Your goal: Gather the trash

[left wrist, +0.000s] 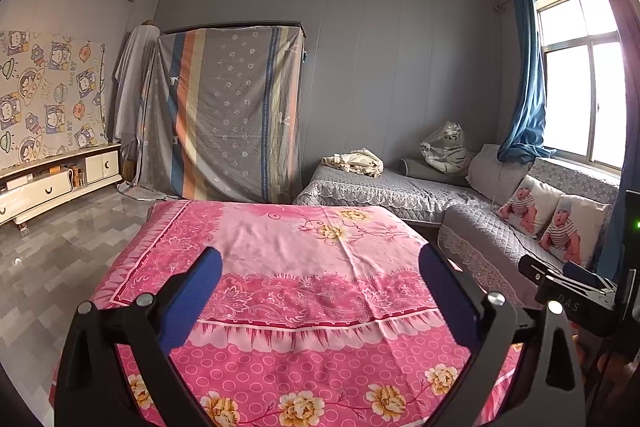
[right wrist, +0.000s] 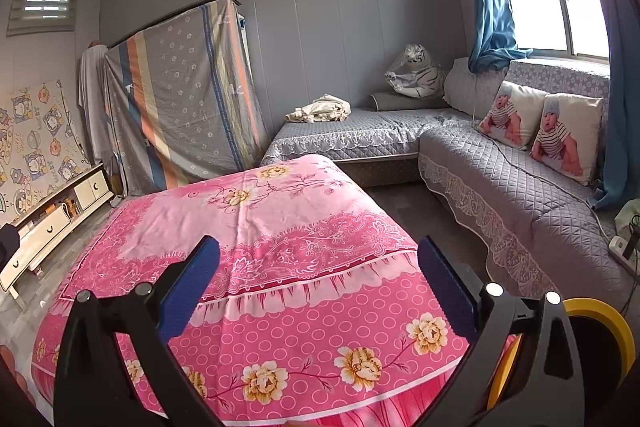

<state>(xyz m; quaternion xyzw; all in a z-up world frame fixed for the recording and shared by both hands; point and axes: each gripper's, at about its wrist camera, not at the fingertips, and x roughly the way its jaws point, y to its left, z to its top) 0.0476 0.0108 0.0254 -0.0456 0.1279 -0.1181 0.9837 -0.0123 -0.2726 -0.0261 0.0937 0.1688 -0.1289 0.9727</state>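
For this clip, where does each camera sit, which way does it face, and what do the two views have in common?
Left wrist: rides the left tool, looking forward over the pink floral cloth toward the striped draped sheet; its own blue fingers spread open, and the right tool's black body shows at right.
Right wrist: rides the right tool, tilted, facing the cloth and grey sofa; own fingers open, yellow reel beside it.
Shared: cloth, sheet, sofa, tiger plush, baby cushions, window. No trash visible.
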